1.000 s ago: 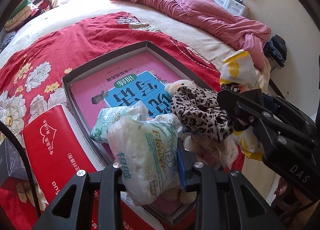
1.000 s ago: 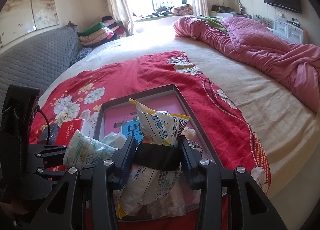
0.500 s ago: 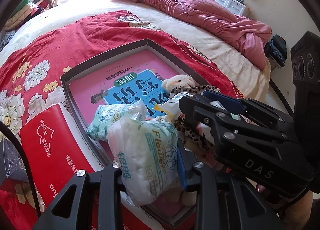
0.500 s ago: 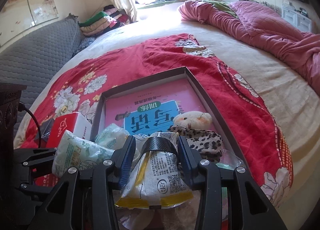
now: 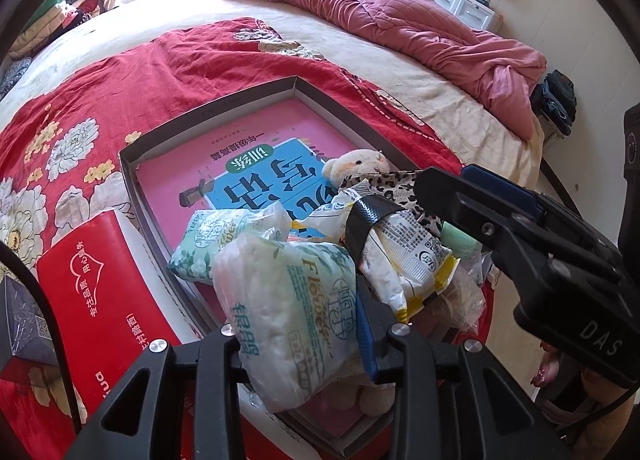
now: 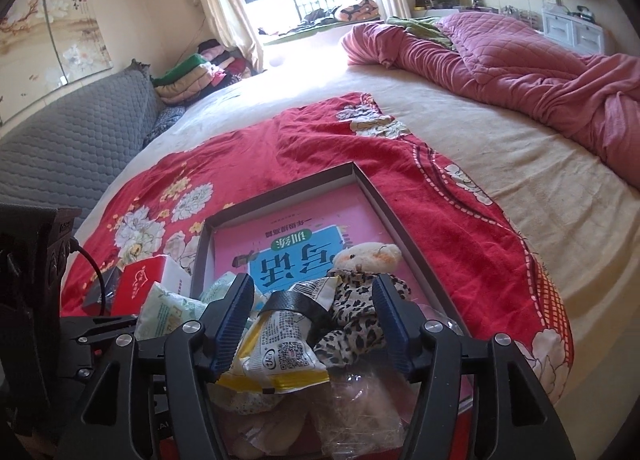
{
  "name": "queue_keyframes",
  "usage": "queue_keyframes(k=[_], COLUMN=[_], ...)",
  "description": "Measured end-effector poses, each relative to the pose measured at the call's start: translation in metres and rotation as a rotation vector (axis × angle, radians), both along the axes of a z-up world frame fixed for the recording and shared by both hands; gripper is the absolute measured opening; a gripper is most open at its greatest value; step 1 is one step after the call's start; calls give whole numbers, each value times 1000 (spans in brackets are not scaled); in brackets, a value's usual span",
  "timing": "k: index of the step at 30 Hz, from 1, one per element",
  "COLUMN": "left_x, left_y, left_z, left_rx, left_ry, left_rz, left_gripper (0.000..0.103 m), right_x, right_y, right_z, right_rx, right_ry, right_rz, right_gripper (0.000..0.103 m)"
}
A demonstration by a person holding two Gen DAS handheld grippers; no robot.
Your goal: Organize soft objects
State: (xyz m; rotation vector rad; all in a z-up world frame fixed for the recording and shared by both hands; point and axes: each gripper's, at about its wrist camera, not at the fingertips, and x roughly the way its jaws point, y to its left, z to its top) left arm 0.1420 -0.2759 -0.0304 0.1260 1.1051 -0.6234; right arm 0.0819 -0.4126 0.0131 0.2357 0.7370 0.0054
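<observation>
We see a wide bed [image 6: 500, 148] covered by a cream sheet. Across its near left part lies a red floral blanket [image 6: 320, 156], and a rumpled pink quilt [image 6: 532, 64] is heaped along the far right side. On the red blanket sits a shallow grey box [image 5: 256, 98], its near end close to us. Just left of the box, also on the blanket, we find a red tissue carton [image 5: 100, 280], with a dark small box [image 5: 24, 324] beside it at the near left edge.
</observation>
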Motion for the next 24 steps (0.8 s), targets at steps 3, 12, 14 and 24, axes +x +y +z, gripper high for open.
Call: queue_keyframes(k=[3,12,14,24], left_x=[0,-11,-14,-33], left_y=[0,4,9,31], left_z=[1,19,26,46], left_rx=[4,14,0,-20], left_ry=[1,-61,-74,-112], left_rz=[9,6,9,22], left_gripper=[47,70,74,84], right_x=[-6,-34,-40,-71], right_y=[-3,-12,-10,6], right_z=[4,30,36,61], right_rx=[-21,-11,-25,-68], right_ry=[-11,-87,-99,-127], right_rz=[-25,-111,-114,-132], right_gripper=[68,76,76,77])
